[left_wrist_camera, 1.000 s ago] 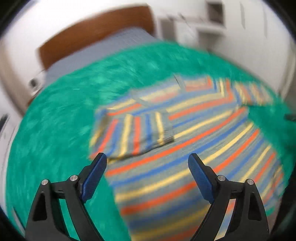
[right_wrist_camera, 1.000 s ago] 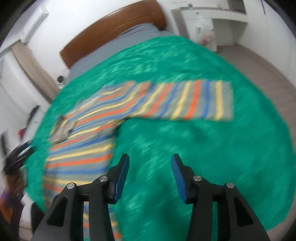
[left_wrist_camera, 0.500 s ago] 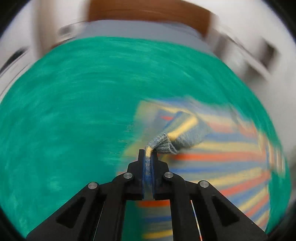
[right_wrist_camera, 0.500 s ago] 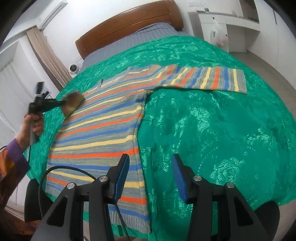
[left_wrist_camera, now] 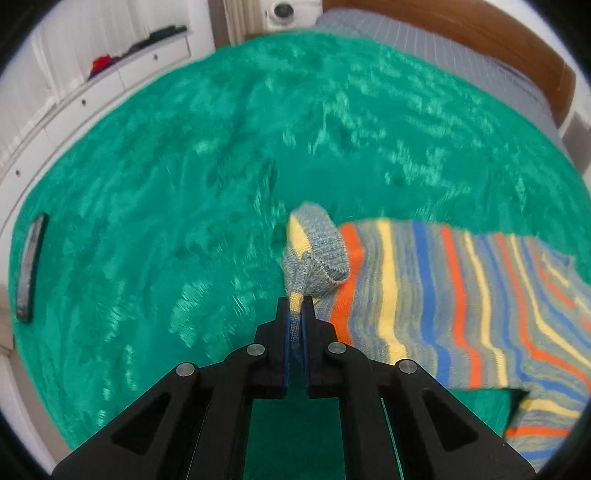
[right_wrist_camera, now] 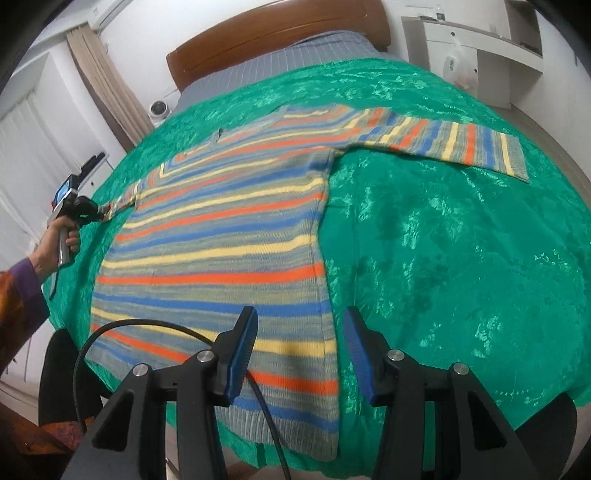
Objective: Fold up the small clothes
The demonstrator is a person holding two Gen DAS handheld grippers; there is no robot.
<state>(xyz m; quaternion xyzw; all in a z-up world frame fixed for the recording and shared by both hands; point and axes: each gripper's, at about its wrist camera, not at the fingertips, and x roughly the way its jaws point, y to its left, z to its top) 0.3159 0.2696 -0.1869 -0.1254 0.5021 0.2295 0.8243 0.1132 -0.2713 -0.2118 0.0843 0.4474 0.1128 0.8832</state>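
Note:
A striped sweater (right_wrist_camera: 229,229) in grey, orange, blue and yellow lies flat on the green bedspread (right_wrist_camera: 443,240). Its right sleeve (right_wrist_camera: 443,142) stretches out to the far right. In the left wrist view my left gripper (left_wrist_camera: 295,314) is shut on the cuff (left_wrist_camera: 317,251) of the left sleeve (left_wrist_camera: 424,295), which is pulled out sideways over the spread. The right wrist view shows that same left gripper (right_wrist_camera: 98,214) at the far left, held by a hand (right_wrist_camera: 55,243). My right gripper (right_wrist_camera: 301,328) hovers open above the sweater's lower right hem, nothing between its fingers.
A wooden headboard (right_wrist_camera: 280,33) and grey sheet lie at the far end. White drawers (left_wrist_camera: 110,85) stand to the left, a white desk (right_wrist_camera: 480,40) with a plastic bag at the right. A dark flat object (left_wrist_camera: 31,269) lies near the spread's left edge. A black cable (right_wrist_camera: 166,328) loops near my right gripper.
My left gripper closed on the sleeve cuff and pulled the folded sleeve outward to the left, unfolding it. The right gripper drifted toward the sweater's lower hem, still open.

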